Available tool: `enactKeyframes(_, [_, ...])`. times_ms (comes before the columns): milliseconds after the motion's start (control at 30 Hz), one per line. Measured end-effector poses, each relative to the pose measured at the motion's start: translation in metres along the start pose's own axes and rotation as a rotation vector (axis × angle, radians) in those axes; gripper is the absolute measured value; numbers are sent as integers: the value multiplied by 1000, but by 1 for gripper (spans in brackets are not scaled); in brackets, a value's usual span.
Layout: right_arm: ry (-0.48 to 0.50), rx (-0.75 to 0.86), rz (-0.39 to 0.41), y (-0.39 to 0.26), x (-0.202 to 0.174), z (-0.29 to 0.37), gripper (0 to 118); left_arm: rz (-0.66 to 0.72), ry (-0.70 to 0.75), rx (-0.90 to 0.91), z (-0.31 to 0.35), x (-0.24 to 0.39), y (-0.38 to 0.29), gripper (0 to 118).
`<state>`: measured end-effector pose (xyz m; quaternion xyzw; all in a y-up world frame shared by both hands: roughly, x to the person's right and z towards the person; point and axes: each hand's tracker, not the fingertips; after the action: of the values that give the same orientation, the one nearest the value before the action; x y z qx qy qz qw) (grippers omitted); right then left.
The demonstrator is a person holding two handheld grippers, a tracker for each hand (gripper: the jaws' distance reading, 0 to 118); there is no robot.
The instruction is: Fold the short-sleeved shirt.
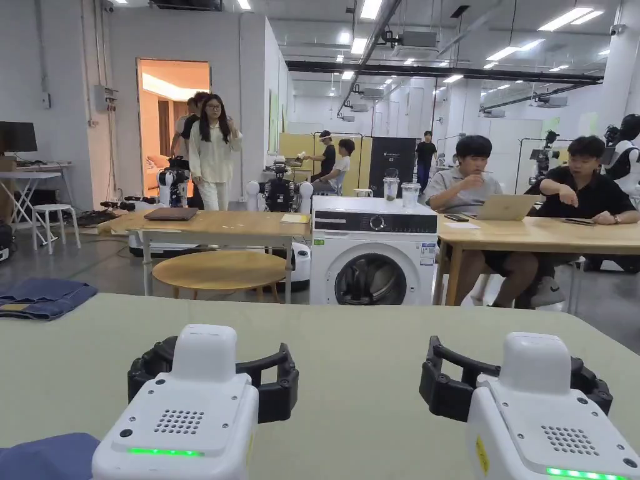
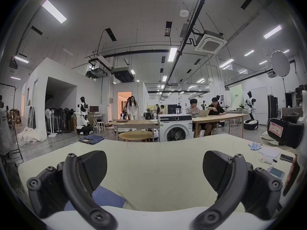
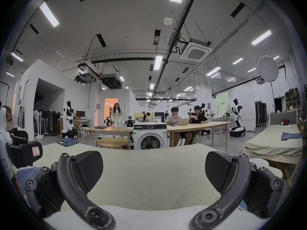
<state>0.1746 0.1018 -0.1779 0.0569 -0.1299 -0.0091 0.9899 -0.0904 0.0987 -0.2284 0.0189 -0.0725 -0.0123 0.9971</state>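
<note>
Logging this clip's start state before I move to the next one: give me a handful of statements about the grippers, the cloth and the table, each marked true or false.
1. The left gripper has its jaws spread apart with nothing between them. True.
2. The right gripper is shut on blue cloth. False: its jaws are wide open and hold nothing.
3. A piece of blue cloth lies on the table near the left gripper. True.
4. The folded denim garment lies between the two grippers. False: it sits at the table's far left edge.
5. A washing machine stands beyond the table. True.
</note>
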Motion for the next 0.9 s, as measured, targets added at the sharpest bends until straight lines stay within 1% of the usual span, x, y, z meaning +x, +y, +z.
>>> enactKeyframes(900, [-11,-9,-4,-4,2,5,118,-6,0,2,6,4,4,114])
